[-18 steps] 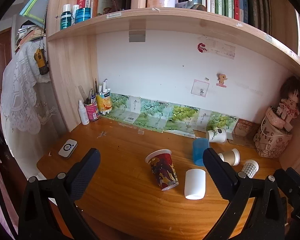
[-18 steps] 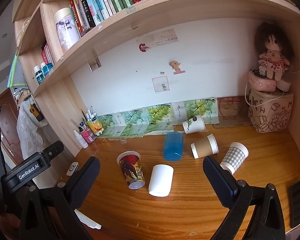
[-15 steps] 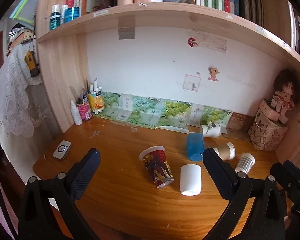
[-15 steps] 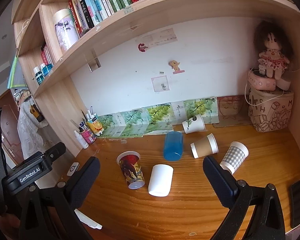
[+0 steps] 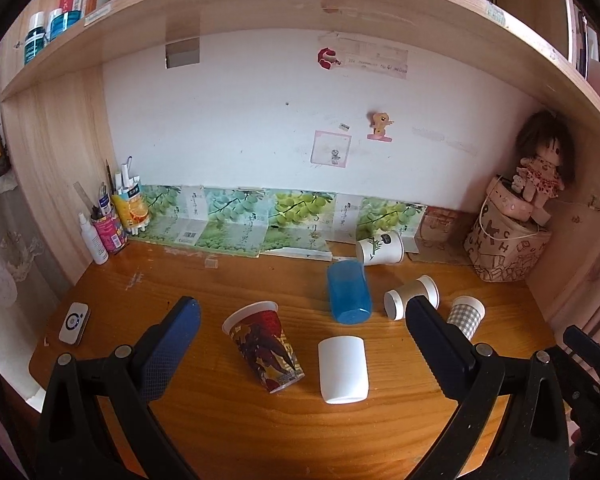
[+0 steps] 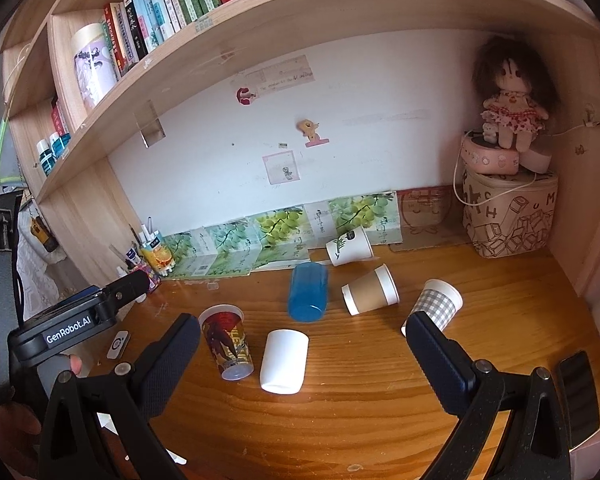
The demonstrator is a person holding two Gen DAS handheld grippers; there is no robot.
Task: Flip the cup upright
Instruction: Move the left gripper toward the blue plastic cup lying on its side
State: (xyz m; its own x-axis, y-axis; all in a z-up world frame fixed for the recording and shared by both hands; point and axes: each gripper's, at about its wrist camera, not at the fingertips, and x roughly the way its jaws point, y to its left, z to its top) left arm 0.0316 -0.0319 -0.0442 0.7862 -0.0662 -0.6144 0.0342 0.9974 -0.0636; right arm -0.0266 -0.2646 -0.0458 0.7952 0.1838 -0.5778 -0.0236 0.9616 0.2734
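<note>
Holding my left tool [image 5: 298, 322] and right tool [image 6: 302, 338] wide open with nothing in them, I see the red paper cup [image 5: 265, 346] lying tipped near the counter [image 5: 260, 432] middle, light and easy to squash, so I'd pinch its sides softly.

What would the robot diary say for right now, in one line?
left gripper: open, empty | right gripper: open, empty | red cup, white cup: lying on desk

Two wrist views above the desk [image 5: 260, 420], shared cups.

Left gripper [image 5: 300, 334], right gripper [image 6: 302, 344] wide apart, unladen
</note>
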